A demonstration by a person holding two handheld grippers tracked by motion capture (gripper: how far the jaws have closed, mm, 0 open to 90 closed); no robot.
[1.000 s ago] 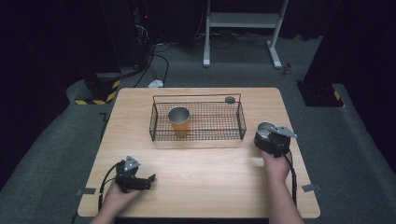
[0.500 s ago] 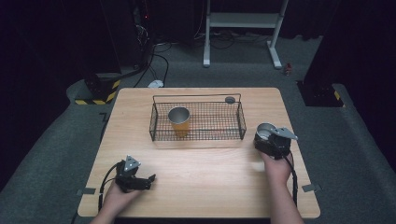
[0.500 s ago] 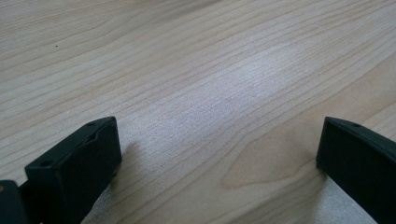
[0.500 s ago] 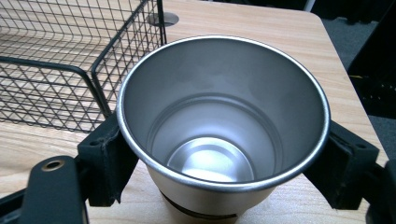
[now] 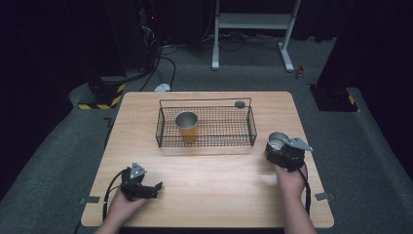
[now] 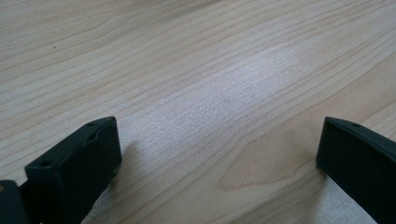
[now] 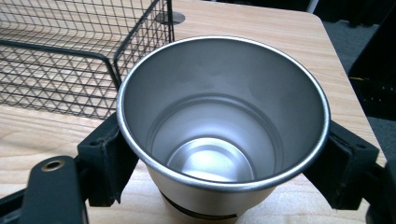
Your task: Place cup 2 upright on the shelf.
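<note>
Where our right gripper [image 7: 219, 154] pinches both sides of the shiny round steel cup [image 7: 222, 121], the cup stands upright on the pale wooden table [image 5: 219, 180], at about four o'clock on it. Just beside it, toward ten o'clock, sits the black wire basket [image 5: 205, 127] with an orange cup with a steel rim [image 5: 187, 126] inside. Our left gripper [image 5: 152, 188] rests at seven o'clock, jaws wide apart, holding nothing.

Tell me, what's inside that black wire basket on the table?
An orange cup with a metal rim stands upright in the left part of the wire basket; the rest of the mesh floor is bare. The cup's bottom is hidden from this angle.
</note>
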